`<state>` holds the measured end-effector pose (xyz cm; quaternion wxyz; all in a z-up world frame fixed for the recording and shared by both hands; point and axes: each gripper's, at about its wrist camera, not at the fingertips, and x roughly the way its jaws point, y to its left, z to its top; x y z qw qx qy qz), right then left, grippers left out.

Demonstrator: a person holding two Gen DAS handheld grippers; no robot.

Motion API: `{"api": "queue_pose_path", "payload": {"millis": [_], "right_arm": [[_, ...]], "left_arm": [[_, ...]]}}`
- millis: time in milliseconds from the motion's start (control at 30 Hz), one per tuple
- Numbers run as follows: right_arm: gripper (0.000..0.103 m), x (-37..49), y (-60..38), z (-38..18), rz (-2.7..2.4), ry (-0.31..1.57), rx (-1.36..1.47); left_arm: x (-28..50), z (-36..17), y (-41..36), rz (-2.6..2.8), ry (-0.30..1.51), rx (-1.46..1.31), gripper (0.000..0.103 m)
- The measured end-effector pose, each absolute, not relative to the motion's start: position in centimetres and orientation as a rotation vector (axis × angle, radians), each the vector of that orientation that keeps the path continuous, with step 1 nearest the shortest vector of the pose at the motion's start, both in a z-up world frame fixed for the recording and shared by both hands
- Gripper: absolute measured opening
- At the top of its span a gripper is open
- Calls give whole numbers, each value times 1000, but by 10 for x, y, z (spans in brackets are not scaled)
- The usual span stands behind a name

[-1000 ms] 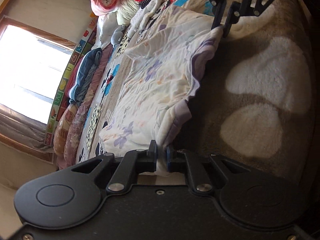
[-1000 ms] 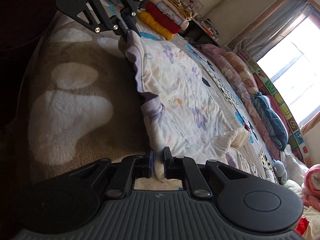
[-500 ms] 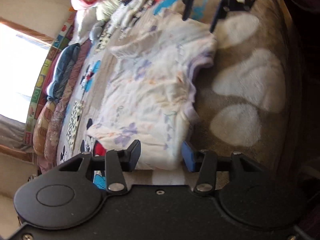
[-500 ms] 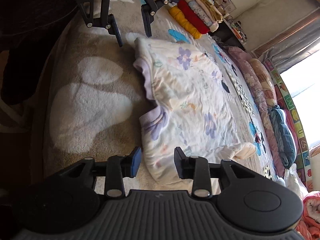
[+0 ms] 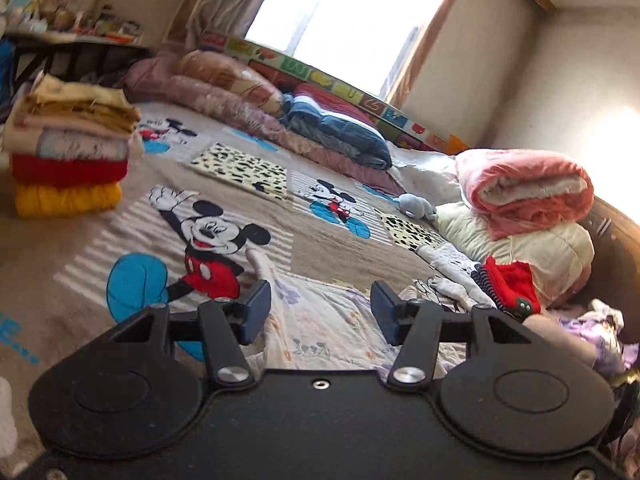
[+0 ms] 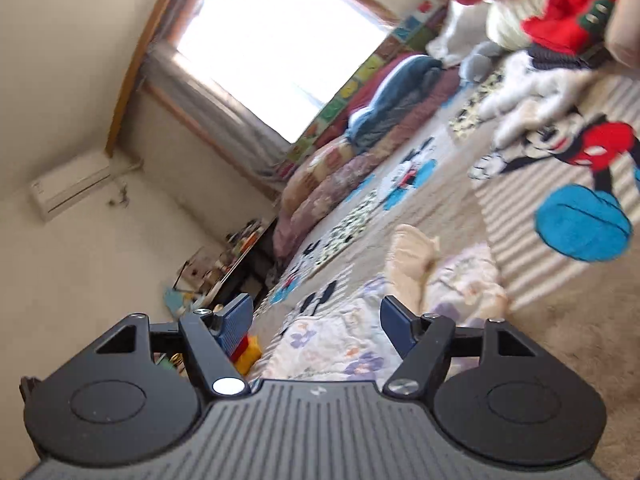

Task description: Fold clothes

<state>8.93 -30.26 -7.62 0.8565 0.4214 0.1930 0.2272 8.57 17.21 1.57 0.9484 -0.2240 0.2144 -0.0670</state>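
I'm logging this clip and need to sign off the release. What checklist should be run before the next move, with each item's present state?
1. Left gripper let go: ok, its fingers have just been opening and stand apart, clear of the cloth.
2. Right gripper let go: ok, fingers also just opened, nothing pinched.
3. Floral garment resting on the bedspread: ok, it lies below both grippers.
4. Fold neat and edges aligned: cannot tell, only part of the garment shows, and a cream sleeve sticks out.
5. Folded stack standing: ok.
6. Unfolded clothes left: ok, a heap remains by the pillows.
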Motion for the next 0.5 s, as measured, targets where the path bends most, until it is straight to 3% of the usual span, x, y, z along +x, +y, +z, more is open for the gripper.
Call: {"api": "queue_pose_path", "payload": {"millis": [133,300,500], "right_arm": [[72,97,-321,-141,326,452,1011],[71,111,-315,-159,327,466,980],[78,121,-300,-159,380,461,863]], "left_arm": [[101,-27,206,-29,511,-653,53],[118,-84,240,-9,589,-909,51],[145,-96,226,-30,671,-799,44]]}}
